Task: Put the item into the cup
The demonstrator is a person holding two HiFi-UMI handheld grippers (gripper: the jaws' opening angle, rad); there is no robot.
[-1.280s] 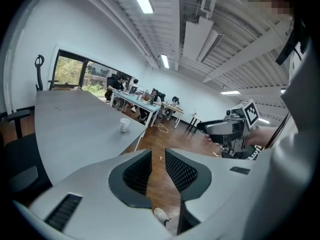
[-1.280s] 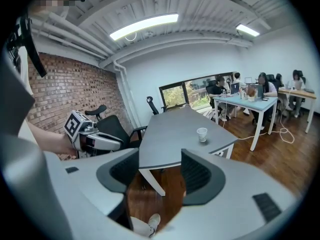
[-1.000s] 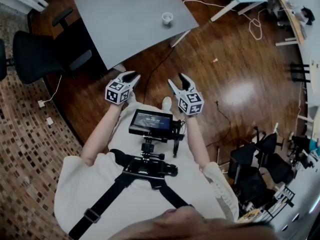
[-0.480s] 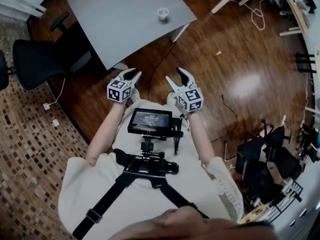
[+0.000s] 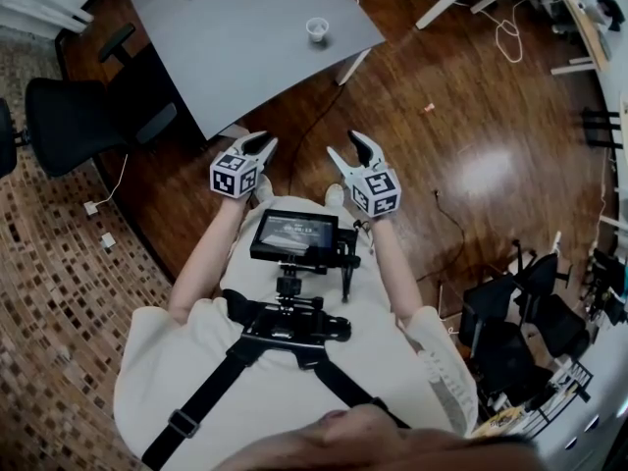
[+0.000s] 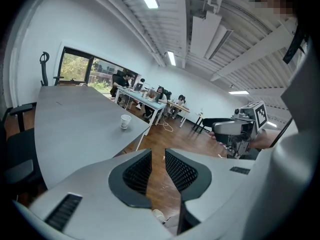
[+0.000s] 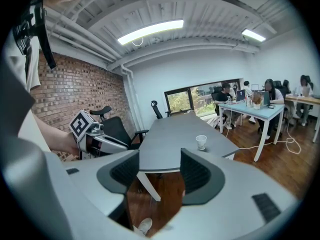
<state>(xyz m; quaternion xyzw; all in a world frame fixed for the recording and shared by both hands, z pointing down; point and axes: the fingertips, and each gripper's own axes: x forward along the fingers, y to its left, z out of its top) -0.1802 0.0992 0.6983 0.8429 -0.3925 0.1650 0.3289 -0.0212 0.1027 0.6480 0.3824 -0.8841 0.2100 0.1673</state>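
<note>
Jaws of the left gripper (image 6: 158, 159) stand a narrow slit apart, with nothing between their black ribbed pads (image 6: 137, 173). Those of the right gripper (image 7: 159, 168) gape wider and are equally empty. Both grippers are held out in front of the person's body, above a glossy wooden plank floor (image 5: 471, 116) and well apart from the table (image 5: 226, 37), which is smooth and grey. A small white tapered cup (image 5: 316, 29) stands upright near the table's corner. A tiny pale orange scrap (image 5: 428, 109) lies on the floor to the right of the table; what it is cannot be told.

Glossy wood floor (image 5: 471, 116), matt table (image 5: 245, 37), paper cup (image 5: 316, 29)
</note>
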